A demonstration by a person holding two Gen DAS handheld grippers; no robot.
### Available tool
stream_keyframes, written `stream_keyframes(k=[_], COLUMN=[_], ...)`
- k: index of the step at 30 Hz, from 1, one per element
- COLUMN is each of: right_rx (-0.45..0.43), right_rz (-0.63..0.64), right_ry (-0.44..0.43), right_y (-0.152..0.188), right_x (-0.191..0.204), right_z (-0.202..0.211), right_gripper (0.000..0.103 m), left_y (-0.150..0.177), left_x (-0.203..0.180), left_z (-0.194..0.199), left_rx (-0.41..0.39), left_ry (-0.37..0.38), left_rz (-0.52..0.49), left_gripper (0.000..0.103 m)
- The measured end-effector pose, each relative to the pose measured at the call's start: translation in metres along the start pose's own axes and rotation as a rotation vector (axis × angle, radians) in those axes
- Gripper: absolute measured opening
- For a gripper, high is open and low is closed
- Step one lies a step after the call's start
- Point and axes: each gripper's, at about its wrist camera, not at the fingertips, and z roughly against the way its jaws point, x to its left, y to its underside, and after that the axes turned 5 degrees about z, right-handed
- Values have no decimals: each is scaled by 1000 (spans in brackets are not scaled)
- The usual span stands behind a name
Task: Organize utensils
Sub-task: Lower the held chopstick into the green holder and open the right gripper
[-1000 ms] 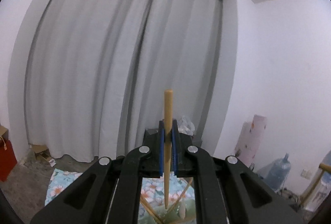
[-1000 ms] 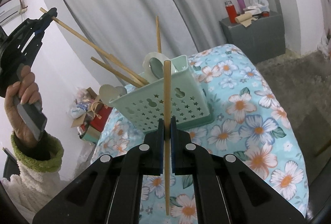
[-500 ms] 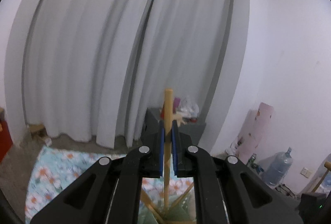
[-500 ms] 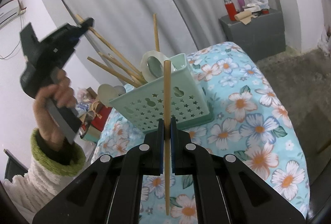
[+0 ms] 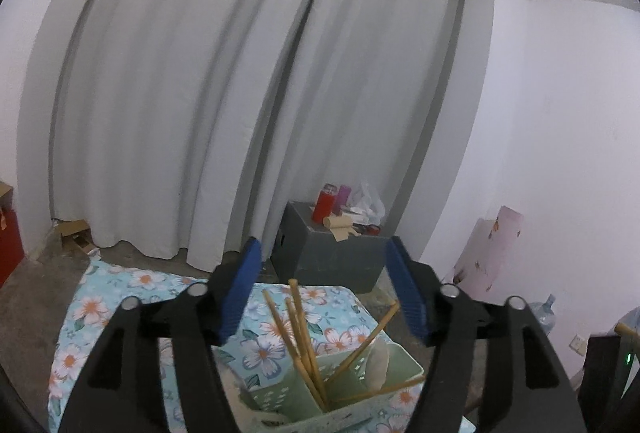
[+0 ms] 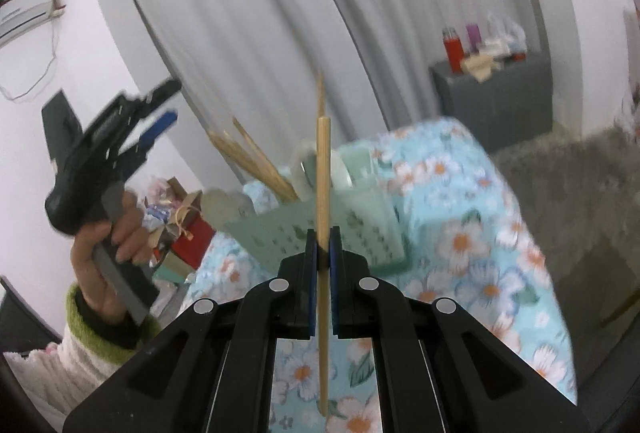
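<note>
A mint-green perforated utensil basket (image 5: 404,361) (image 6: 360,229) stands on a floral cloth. Several wooden chopsticks (image 5: 302,333) (image 6: 256,161) lean inside it, beside a pale spoon (image 5: 378,363). My left gripper (image 5: 326,285) hovers above the basket with its jaws opening and nothing between the blue pads; it also shows at the left of the right wrist view (image 6: 160,113), held by a hand. My right gripper (image 6: 322,245) is shut on one upright wooden chopstick (image 6: 323,173), in front of the basket.
The floral cloth (image 5: 132,297) (image 6: 480,257) covers a low table on a concrete floor. A grey cabinet (image 5: 332,253) with red and purple bottles stands by the curtain. A water jug (image 5: 544,313) sits at the right wall. Boxes and gift bags (image 6: 180,229) lie beyond the table.
My left gripper dropped toward the basket and opened, letting go of its chopstick, which now stands among the others in the basket. My right gripper still grips its chopstick and rose slightly.
</note>
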Motion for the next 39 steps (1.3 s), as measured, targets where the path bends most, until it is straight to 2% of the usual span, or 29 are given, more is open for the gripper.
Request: stream_keyframes(k=[7,14,20,24,27,32,34,37,39], right_rx=[-172,-375,-448,-432,-389,-325,-280,-206,-182], right_rz=[115,238,288,293,290,296,317,314,314], right_ry=[-3,36,10,-18,-22,-24,16,5,8], right_y=[-49,-102,-138,-148,-145,-122,-109,-93,-86], right_x=[22,48,64,63,58,46,40,28,29], right_z=[31,57,40,5,-24,-62,-78,-90,-91], right_gripper=[4,4,4,4,4,4,4,6,16], left_y=[23,80,118,134,134,136,136,137,137], left_x=[5,7,9,7,7,12,15,18,18], left_z=[42,63,69,71,73,73,72,71,71], left_rx=[34,148,232,260,261,260,262,268,270], left_ry=[-70,-96,-89,-92,-96,-107,-116,-128,-136], left_rz=[-39,-96,-93,-112,-126,-118,-108,-93,-84], left_gripper=[78,85,87,87,89,89,89,89,89])
